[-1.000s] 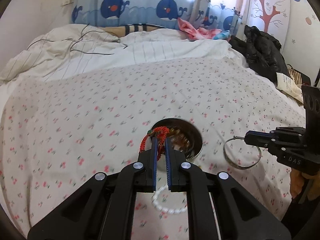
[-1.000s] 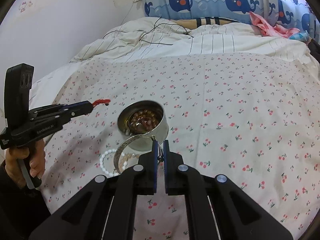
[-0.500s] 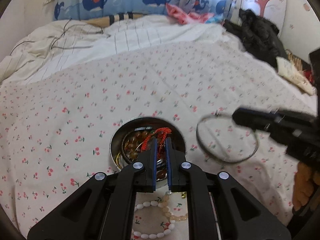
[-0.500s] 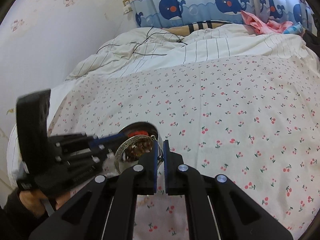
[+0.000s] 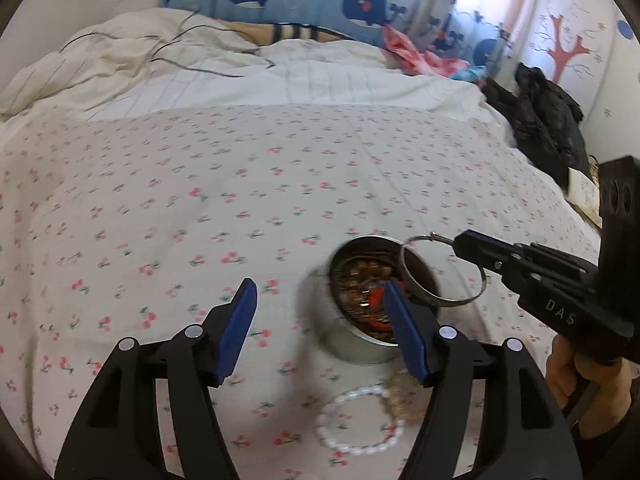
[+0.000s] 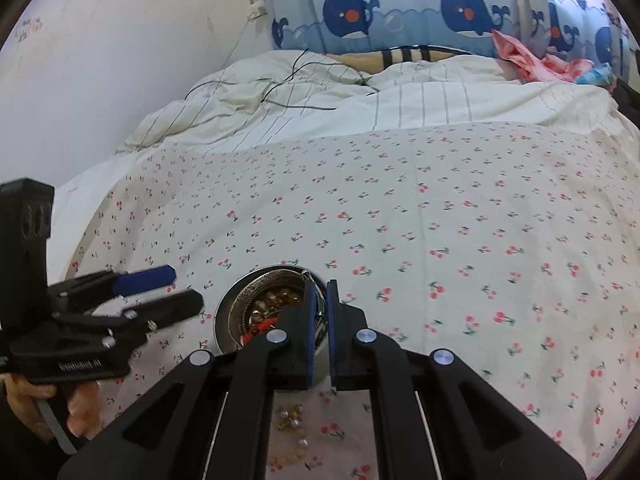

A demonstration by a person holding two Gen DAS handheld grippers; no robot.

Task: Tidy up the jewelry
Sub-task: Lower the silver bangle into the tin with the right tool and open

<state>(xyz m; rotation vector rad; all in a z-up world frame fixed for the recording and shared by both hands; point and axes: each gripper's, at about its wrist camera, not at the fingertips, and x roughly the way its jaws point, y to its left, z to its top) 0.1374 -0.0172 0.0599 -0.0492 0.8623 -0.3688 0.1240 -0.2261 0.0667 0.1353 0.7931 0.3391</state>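
Silver bangle held over metal tin, pinched at far edge by right gripper, jaws clamped on it. Tin on cherry-print bedsheet, holds brown beads and red cord. Left gripper spread wide, holding nothing, just left of tin. White bead bracelet on sheet, near side of tin.

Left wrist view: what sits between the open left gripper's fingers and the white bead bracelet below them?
Only bare cherry-print sheet lies between the left gripper and the white bead bracelet, in the left wrist view.

Cherry-print bed: metal tin, white bead bracelet, loose beads.
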